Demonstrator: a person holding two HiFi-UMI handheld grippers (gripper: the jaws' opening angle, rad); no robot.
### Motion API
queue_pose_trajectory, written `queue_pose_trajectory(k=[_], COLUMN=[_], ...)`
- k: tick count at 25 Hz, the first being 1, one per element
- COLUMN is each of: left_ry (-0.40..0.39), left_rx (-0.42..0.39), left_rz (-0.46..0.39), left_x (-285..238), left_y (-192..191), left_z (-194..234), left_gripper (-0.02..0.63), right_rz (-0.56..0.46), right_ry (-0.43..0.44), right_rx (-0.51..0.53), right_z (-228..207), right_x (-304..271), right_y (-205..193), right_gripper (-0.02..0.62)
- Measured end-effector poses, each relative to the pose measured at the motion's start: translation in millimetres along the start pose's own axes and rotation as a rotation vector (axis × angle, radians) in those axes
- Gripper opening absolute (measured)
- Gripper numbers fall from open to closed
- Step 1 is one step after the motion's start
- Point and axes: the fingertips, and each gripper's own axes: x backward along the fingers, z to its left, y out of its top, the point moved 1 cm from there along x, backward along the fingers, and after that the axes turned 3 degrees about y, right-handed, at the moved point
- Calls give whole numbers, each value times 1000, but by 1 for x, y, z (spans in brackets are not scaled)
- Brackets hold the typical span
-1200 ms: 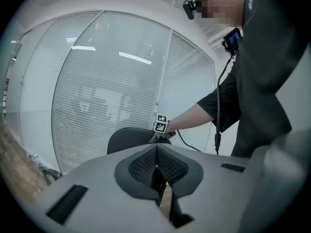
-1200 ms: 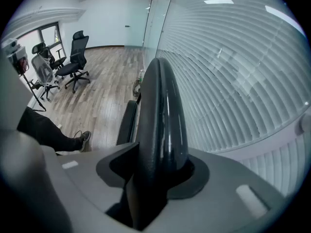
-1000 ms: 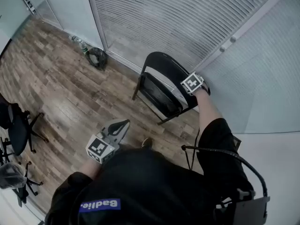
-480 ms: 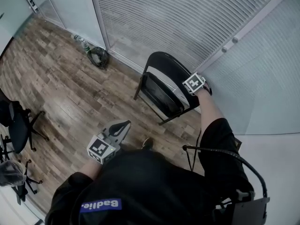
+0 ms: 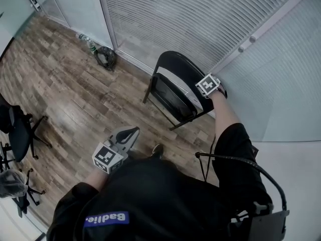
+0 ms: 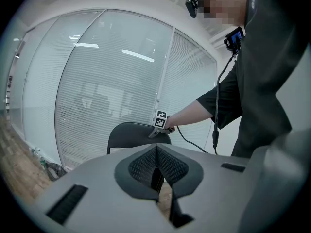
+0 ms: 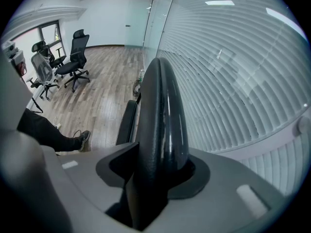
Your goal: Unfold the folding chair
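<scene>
A black folding chair [image 5: 173,92] stands on the wood floor by the glass wall, its seat tilted steeply up near the backrest. My right gripper [image 5: 202,95] is shut on the backrest's top edge at its right end. In the right gripper view the glossy black backrest [image 7: 161,106] fills the gap between the jaws of the right gripper [image 7: 154,178]. My left gripper [image 5: 131,133] hangs low near the person's body, away from the chair, shut and holding nothing. From the left gripper [image 6: 157,165] view, the chair's backrest [image 6: 129,134] shows beyond the tips.
A dark bag [image 5: 106,58] and a bottle [image 5: 86,42] lie at the foot of the glass wall with blinds [image 5: 200,19]. Office chairs [image 5: 17,134] stand at the left, and more office chairs [image 7: 75,55] show in the right gripper view. A cable [image 5: 235,164] hangs by the person's right side.
</scene>
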Motion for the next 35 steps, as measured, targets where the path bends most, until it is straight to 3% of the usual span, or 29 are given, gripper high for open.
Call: queue_pose_trajectory(k=[35], left_ry=[1], left_rx=[55], left_rz=[13], left_x=[-21], left_y=[-9], left_z=[3], left_gripper=[5], right_rz=[6], right_ry=[-4], right_rx=[8], right_z=[1], right_x=[1], right_y=[-1], right_gripper=[172])
